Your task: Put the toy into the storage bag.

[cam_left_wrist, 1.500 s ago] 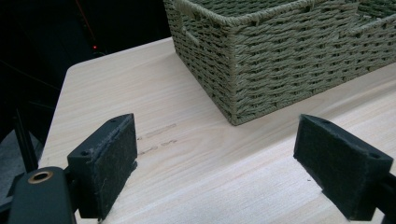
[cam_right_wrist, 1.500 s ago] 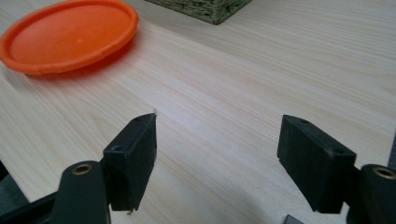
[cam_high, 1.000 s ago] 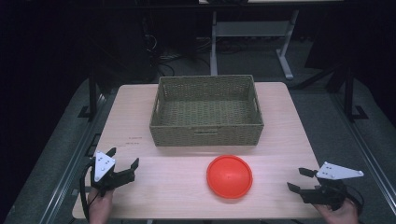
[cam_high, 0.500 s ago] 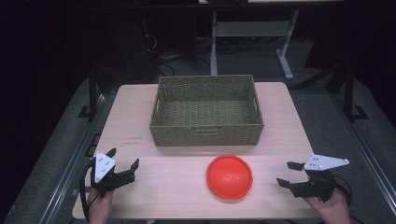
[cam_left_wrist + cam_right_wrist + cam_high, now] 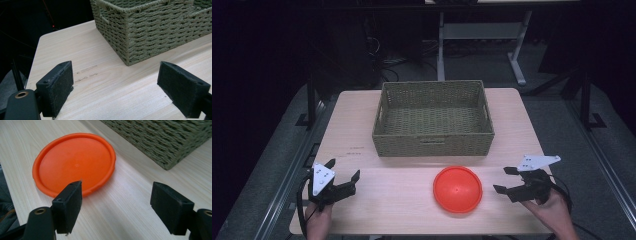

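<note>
A pale wooden worktop (image 5: 377, 200) is seen from above, with dark floor around it. At its near left corner, a person's left hand (image 5: 318, 216) holds the left tongs (image 5: 343, 171). A grey three-cornered plate sits on top of them, and the two black jaws stand wide apart with nothing between them. In the left gripper view, the padded jaws of the left tongs (image 5: 115, 88) frame bare wood and some faint pencil-like marks (image 5: 86, 72), and the near left corner of the basket (image 5: 152, 32) lies ahead of them, well clear.

The woven green-grey basket (image 5: 432, 146) stands at the middle of the worktop toward the far edge. It is rectangular and open-topped, with a handle slot in each short side, and its inside looks empty.

In front of the basket, slightly right of centre, an orange round disc (image 5: 457, 189) with a raised rim lies flat on the wood, near the basket but not touching it.

At the right, the right hand (image 5: 550, 210) holds the right tongs (image 5: 504, 180), pointed toward the disc and close beside it without touching. The right gripper view shows the right tongs (image 5: 116, 202) gaping wide and holding nothing, with the orange disc (image 5: 75, 162) just beyond the left-hand jaw.
</note>
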`<state>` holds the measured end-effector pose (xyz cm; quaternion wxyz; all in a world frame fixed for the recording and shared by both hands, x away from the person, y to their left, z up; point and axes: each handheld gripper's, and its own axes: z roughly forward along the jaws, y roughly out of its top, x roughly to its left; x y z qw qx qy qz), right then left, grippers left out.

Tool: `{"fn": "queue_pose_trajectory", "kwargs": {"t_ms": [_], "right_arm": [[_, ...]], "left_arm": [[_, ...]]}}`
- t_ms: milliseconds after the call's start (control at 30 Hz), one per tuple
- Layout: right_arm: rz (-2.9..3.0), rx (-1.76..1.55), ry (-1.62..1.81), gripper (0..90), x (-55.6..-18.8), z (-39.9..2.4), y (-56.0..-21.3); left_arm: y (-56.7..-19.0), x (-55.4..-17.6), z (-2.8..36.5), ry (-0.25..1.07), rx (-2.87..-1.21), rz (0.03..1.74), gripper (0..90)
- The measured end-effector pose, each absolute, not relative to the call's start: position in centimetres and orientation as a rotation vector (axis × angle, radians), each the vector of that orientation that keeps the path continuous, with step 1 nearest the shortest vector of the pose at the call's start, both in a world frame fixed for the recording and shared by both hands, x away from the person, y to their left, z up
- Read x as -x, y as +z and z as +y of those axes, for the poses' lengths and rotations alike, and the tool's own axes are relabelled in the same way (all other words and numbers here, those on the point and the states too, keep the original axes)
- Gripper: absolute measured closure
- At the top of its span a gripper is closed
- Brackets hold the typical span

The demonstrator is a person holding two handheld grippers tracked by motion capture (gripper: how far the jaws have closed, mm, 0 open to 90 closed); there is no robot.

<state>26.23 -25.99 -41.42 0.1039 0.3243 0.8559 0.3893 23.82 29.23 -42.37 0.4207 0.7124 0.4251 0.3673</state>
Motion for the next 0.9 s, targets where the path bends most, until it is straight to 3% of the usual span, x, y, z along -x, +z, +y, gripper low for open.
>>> {"fn": "queue_pose_trajectory", "kwargs": {"t_ms": [733,900], "right_arm": [[2.663,-0.963,1.034,30.3,-29.7,-21.4,-41.7],[2.68,-0.994,0.982,35.3,-30.6,-20.4,-42.0]], "left_arm": [[-42.3,-24.0,29.0,0.933,-1.786,1.045,12.8],[-42.3,-24.0,28.9,0.928,-1.785,1.043,12.8]]}}
